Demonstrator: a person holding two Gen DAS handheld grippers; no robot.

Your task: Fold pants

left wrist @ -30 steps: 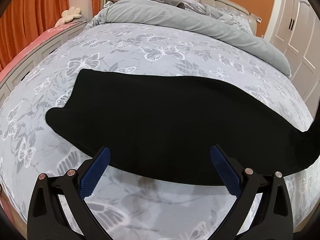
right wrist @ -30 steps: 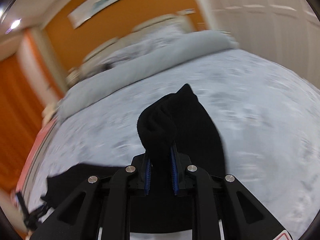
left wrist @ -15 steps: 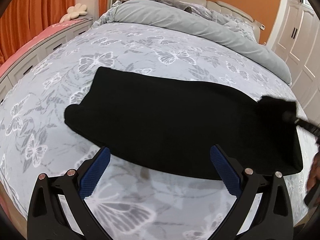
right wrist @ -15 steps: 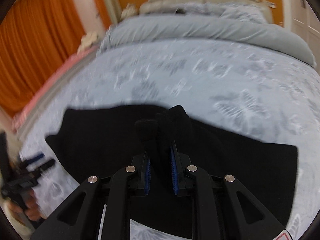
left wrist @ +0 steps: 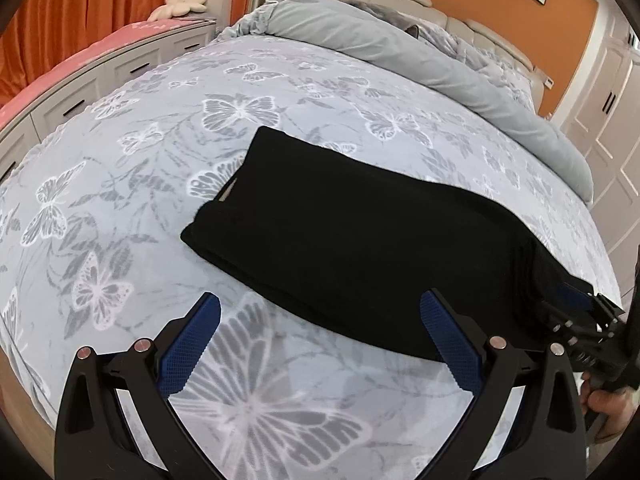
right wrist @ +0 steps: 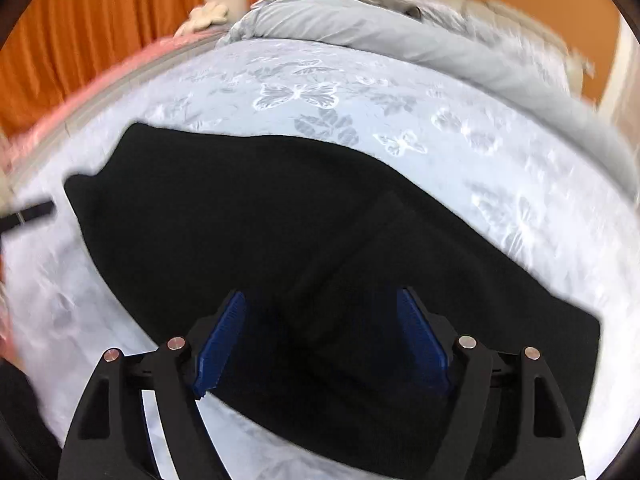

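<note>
Black pants (left wrist: 360, 236) lie folded in a long band across the butterfly-print bedspread (left wrist: 132, 184). My left gripper (left wrist: 320, 344) is open above the bedspread just in front of the band's near edge, with nothing between its blue pads. My right gripper (right wrist: 322, 334) hovers over the pants (right wrist: 248, 240) with its jaws opening; the blue pads stand apart from the cloth lying flat beneath them. In the left wrist view the right gripper (left wrist: 576, 308) shows at the band's right end.
A rolled grey duvet (left wrist: 400, 44) and headboard lie at the far end of the bed. A white drawer unit with a pink top (left wrist: 80, 80) and orange curtains flank the left side. White wardrobe doors (left wrist: 608, 120) stand at the right.
The right gripper carried the pant end it held across and down onto the rest of the pants, then its jaws parted and let go. The left gripper drifted left along the near edge.
</note>
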